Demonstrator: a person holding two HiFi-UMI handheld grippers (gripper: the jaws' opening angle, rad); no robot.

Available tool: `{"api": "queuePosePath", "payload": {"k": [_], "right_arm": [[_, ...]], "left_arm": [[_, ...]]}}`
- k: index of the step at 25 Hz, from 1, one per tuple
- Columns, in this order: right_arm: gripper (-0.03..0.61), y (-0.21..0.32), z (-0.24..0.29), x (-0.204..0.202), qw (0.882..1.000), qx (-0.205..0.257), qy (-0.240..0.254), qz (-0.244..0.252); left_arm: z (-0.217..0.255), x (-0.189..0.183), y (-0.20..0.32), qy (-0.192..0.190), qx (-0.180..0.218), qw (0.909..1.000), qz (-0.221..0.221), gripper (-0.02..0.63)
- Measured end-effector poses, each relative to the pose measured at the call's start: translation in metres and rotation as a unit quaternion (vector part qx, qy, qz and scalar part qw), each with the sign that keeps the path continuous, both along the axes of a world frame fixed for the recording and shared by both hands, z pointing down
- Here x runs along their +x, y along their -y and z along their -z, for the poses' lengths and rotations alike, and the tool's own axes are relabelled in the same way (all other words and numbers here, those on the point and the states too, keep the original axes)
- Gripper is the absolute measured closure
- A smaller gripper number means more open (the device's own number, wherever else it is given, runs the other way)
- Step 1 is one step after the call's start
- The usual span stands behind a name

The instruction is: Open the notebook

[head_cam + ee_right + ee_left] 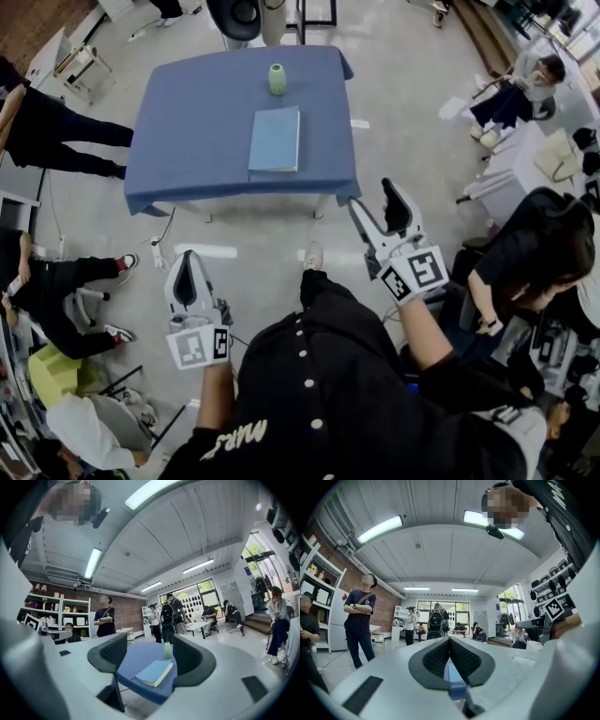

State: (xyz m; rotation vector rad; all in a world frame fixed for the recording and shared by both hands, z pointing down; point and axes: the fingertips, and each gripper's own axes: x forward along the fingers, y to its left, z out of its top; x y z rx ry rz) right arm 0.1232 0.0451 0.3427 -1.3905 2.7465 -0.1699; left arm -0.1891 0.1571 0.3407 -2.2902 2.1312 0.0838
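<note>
Your left hand-held gripper (187,261) is clenched, its pads pressed together on nothing, and it is held level short of the bench (187,141). Your right hand-held gripper (375,208) is released, jaws wide and empty. It is near the bench's front right corner but clear of it. The blue notebook (275,139) lies closed and flat on the blue-covered bench, right of centre. Just beyond it stands a small green vessel (277,79), perhaps a cup.

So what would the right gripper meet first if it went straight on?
Likely the blue table, at its near edge, then the closed notebook on it; the right gripper frames both between open jaws, depth unclear.
</note>
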Motion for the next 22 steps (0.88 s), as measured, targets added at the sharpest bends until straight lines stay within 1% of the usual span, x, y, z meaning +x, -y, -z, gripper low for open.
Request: {"api": "queuePosePath", "payload": {"k": [5, 13, 18, 22], "right_arm": [[0.287, 0.078, 0.001, -0.005, 1.0, -0.003, -0.007, 0.003], [0.288, 0.185, -0.011, -0.01, 0.999, -0.027, -0.004, 0.023], [0.296, 0.227, -0.025, -0.024, 0.998, -0.047, -0.004, 0.047], [0.298, 0.247, -0.041, -0.042, 0.997, -0.067, -0.007, 0.046]], "left_arm": [[0.007, -0.002, 0.075, 0.004, -0.001, 1.0, 0.008, 0.611], [0.012, 0.008, 0.177, 0.007, -0.005, 0.9998, 0.017, 0.611], [0.014, 0.009, 0.209, 0.009, -0.007, 0.9995, 0.029, 0.611], [0.001, -0.003, 0.226, 0.008, -0.018, 0.9994, 0.027, 0.611]]}}
